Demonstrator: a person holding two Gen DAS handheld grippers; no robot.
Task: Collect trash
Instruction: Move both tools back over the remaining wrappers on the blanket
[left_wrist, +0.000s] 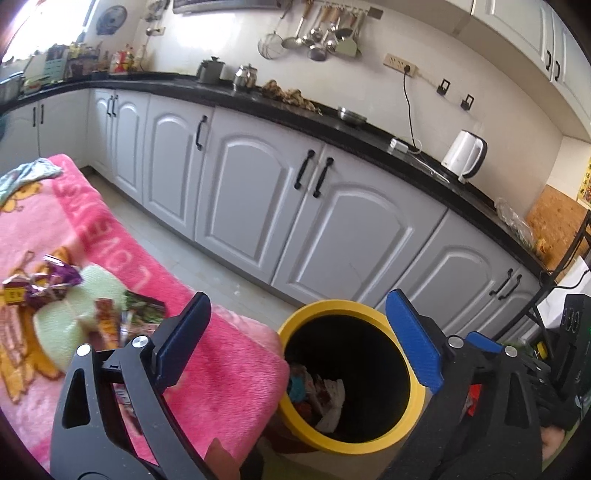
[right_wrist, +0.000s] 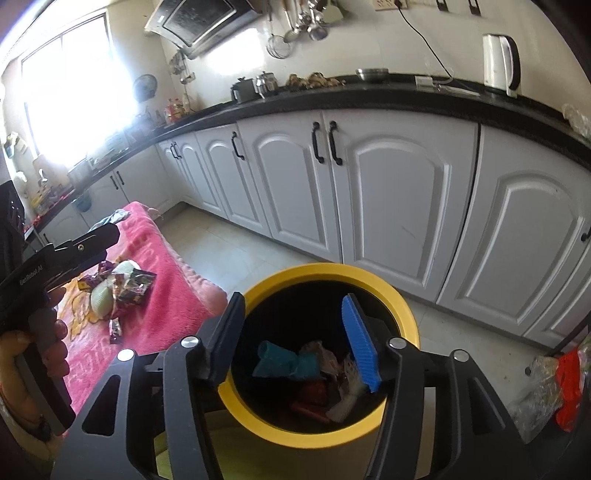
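Crinkly wrappers (left_wrist: 55, 288) lie in a pile on the pink blanket (left_wrist: 229, 369), beside the yellow bin (left_wrist: 295, 424). They look light and slippery, so pinch a loose edge. The left gripper (left_wrist: 295, 339) and the right gripper (right_wrist: 295, 332) are both wide apart with nothing in them.

The left gripper (left_wrist: 295, 343) is held open, empty, above the yellow-rimmed bin (left_wrist: 351, 376); wrappers (left_wrist: 55, 284) are seen on the pink blanket (left_wrist: 221, 369).
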